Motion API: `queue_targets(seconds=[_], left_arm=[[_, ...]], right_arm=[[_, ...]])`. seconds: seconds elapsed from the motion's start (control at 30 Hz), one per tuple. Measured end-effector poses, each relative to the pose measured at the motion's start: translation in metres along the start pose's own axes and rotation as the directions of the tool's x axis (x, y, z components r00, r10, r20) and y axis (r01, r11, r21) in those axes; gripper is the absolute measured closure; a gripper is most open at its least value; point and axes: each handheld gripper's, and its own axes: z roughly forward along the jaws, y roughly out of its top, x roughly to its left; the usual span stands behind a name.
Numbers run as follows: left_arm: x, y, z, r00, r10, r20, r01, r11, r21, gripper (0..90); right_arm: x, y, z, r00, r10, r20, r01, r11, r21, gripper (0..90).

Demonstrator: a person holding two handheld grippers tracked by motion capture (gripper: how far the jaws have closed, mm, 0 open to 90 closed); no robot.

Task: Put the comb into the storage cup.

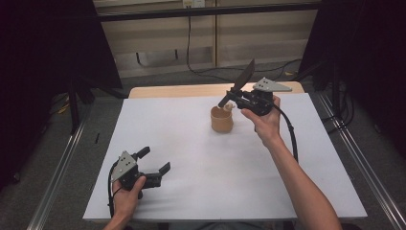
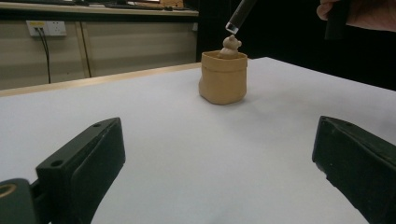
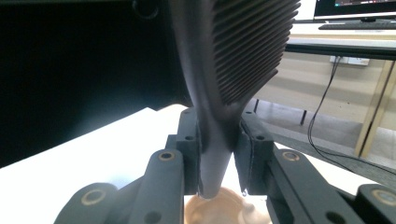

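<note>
Nearest the high camera, two bare forearms come up from the bottom edge, one at lower left and a longer one running from lower right toward the middle. Beneath them the white table top (image 1: 215, 163) takes up most of the frame; a strip of pale wood shows along its far edge, and metal rails run down both sides over grey floor. Beyond the table the room is dim: a beige wall panel sits at upper centre with a black cable hanging down it, dark curtains close off the upper left and upper right, and in the left gripper view a white wall socket (image 2: 45, 28) appears at upper left.

At lower left of the high view the left gripper (image 1: 154, 160) rests low over the sheet with its jaws spread wide and nothing between them. Right of centre, in the upper half, the right gripper (image 1: 235, 98) is clamped on the stem of a dark ribbed fan (image 1: 245, 74), whose blade points up and whose narrow end (image 2: 232, 27) hangs just above a small tan bear figure (image 2: 229, 45). That figure pokes out of a tan pot (image 1: 222, 120) standing on the sheet just left of the right hand (image 1: 265, 120).
</note>
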Motion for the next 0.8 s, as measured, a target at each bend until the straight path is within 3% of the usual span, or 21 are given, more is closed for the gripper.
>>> queue_targets(seconds=[0.4, 0.8], left_arm=[[0.000, 0.000, 0.001, 1.0000, 0.001, -0.006, -0.001, 1.0000, -0.002, 2.5], [0.000, 0.000, 0.000, 1.0000, 0.002, -0.003, -0.002, 1.0000, -0.002, 2.5]], right_arm=[[-0.008, -0.008, 0.004, 0.9997, -0.002, 0.026, 0.001, 1.000, 0.030, 72.9], [-0.008, -0.018, 0.005, 0.9999, -0.009, 0.012, 0.008, 0.998, 0.059, 72.9]])
